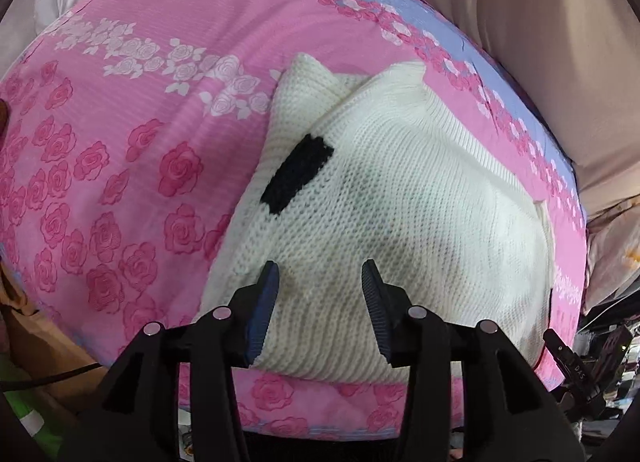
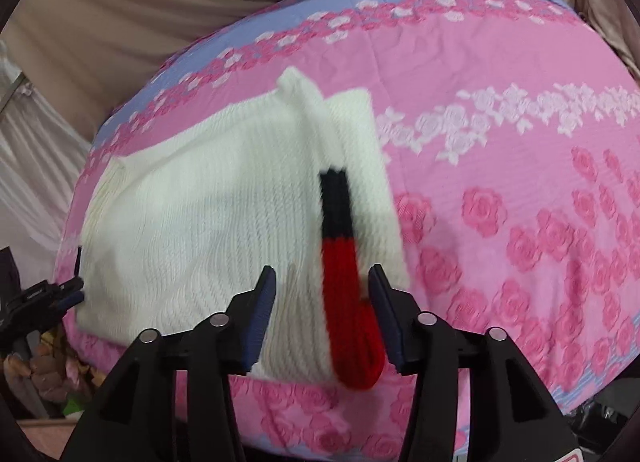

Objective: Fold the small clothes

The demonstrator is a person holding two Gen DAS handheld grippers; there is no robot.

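White knit sweater [image 1: 400, 202] lies partly folded on pink rose bedspread [image 1: 120, 166]. My left gripper [image 1: 320, 314] and right gripper [image 2: 322, 318] hover above near hem, jaws wide, holding nothing. Mid-fold, I judge; next, pinch hem, carry toward collar.

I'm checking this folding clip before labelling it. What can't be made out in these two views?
- Left wrist view: the white knit garment's near hem is hidden behind the open left gripper.
- Right wrist view: motion blur smears the red and black band; the right gripper covers its end.
- Both views: the pink floral bedspread's near edge is cut off.
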